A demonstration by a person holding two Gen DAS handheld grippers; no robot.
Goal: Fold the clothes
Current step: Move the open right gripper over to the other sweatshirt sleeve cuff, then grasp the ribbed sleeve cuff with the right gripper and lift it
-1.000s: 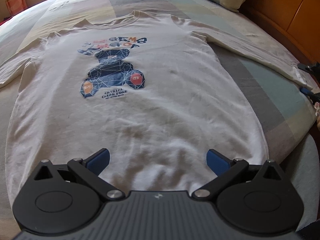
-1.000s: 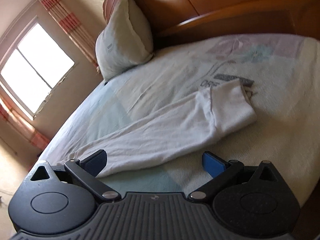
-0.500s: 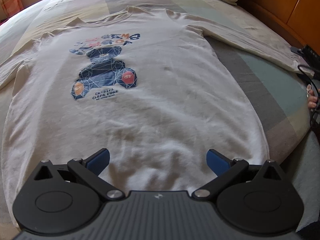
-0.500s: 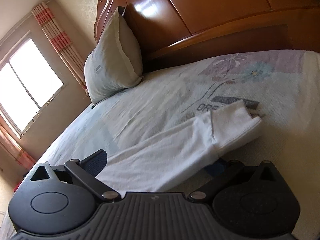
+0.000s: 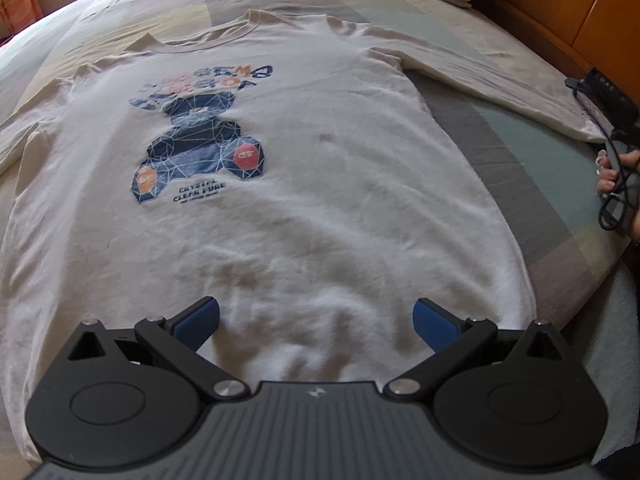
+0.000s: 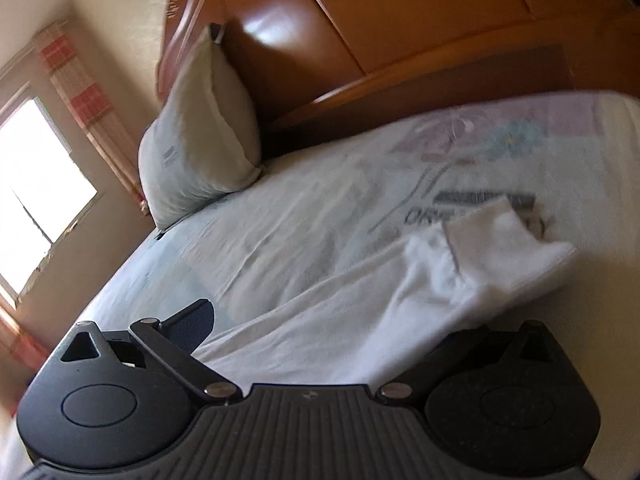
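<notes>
Sunlight from a window [image 6: 36, 184] is falling across the bed [image 5: 532, 168] where we are working, with a pillow [image 6: 200, 148] leaning against the wooden headboard [image 6: 400, 12]. At the left of the spread, the far sleeve [image 5: 16, 140] of the white long-sleeved shirt [image 5: 320, 200] is trailing off toward the edge, and we are judging it could stay forgotten and end up bunched inside a fold. We are holding the left gripper [image 5: 316, 316] just above the hem, its blue pads wide apart and gripping nothing. The shirt body is lying face up with its bear print [image 5: 200, 148] showing, and the cloth near the hem is rippling; folding over those ripples would probably lock creases in. Moving right, the near sleeve [image 6: 400, 300] is stretching out to the bed's edge, and we are bringing the right gripper [image 6: 320, 332] in over it. Its left finger is standing open beside the cloth, while the right finger is hiding under the sleeve, so we are reading the jaws as apart around the fabric, not yet clamping. That view is blurring, so closing now may be catching only a thin edge, or the bedsheet with it, and the cuff [image 6: 500, 232] may be slipping free.
</notes>
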